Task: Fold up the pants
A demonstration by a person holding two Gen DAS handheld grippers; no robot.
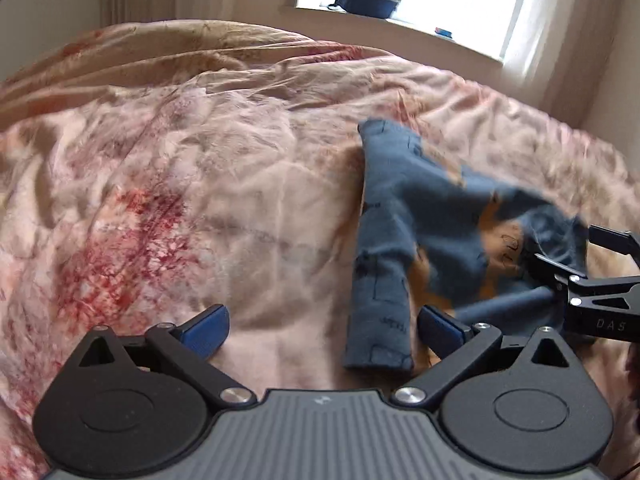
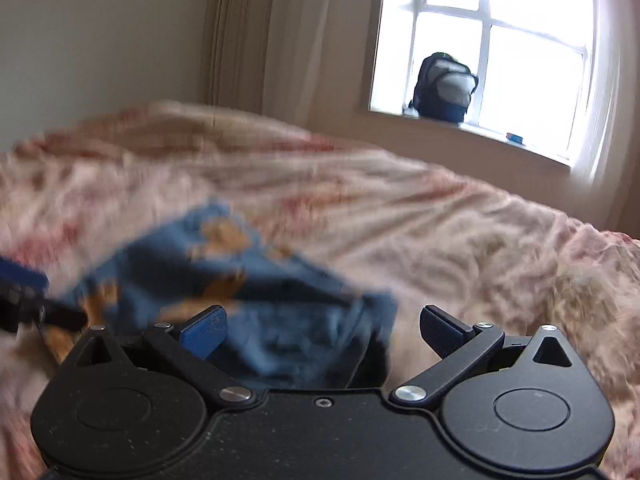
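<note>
Small blue pants [image 1: 404,216] with orange and dark prints lie crumpled on the pink floral bedspread [image 1: 200,184]. One leg runs down toward my left gripper [image 1: 322,326], which is open and empty, the leg's end between its fingers. My right gripper shows at the right edge of the left wrist view [image 1: 576,256], at the pants' waist end. In the right wrist view my right gripper [image 2: 322,332] is open, with the blurred pants [image 2: 224,280] bunched between and in front of its fingers.
The bed fills both views. A window with a sill is behind it; a dark backpack [image 2: 444,88] and a small blue item [image 2: 516,137] sit on the sill. Curtains [image 2: 256,36] hang at the left of the window. My left gripper's tip shows at the left edge of the right wrist view [image 2: 24,280].
</note>
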